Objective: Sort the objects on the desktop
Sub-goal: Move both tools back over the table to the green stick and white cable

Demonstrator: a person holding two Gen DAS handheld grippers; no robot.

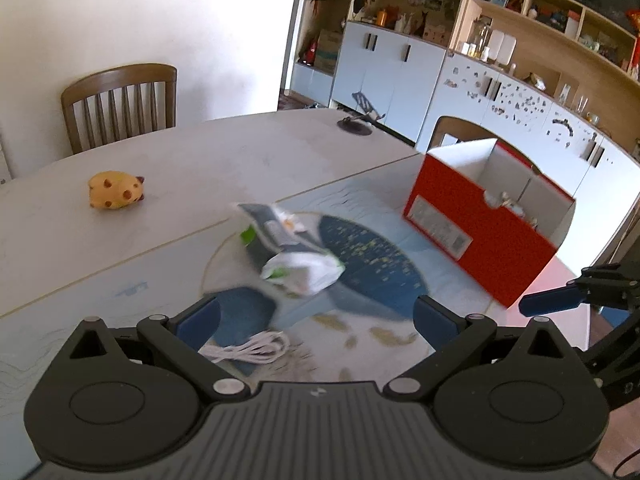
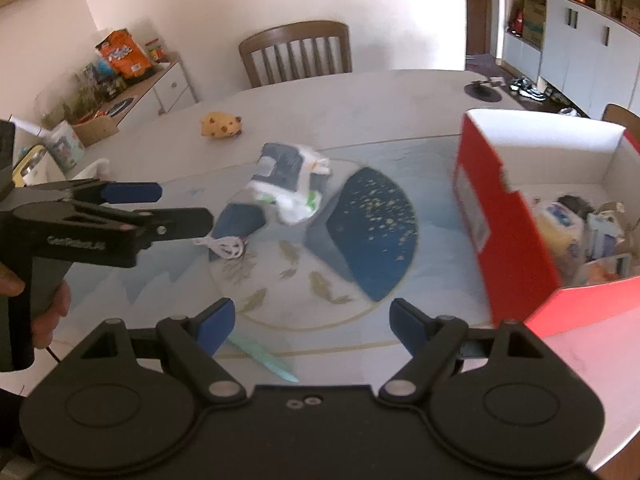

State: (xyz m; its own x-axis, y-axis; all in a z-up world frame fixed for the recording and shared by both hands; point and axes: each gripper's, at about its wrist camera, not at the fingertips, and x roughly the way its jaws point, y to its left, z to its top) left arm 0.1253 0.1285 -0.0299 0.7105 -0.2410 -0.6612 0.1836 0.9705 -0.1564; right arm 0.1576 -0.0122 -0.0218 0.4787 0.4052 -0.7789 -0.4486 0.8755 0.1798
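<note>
Grippers both hang over the table (image 1: 200,152) with nothing between their blue pads. The left gripper (image 1: 316,320) has its jaws spread wide; a coiled white cable (image 1: 250,348) lies on the mat (image 1: 400,344) just below and between them. Farther ahead of it, near the mat's middle, rests a crumpled packet (image 1: 292,252) in white, green and dark blue. The right gripper (image 2: 312,320) is likewise wide open and empty, with a pale green strip (image 2: 264,358) on the mat by its left finger. A red box (image 2: 504,216) stands at the mat's right edge, already holding several things. A yellow spotted toy (image 1: 115,190) sits beyond the mat toward the table's far edge.
</note>
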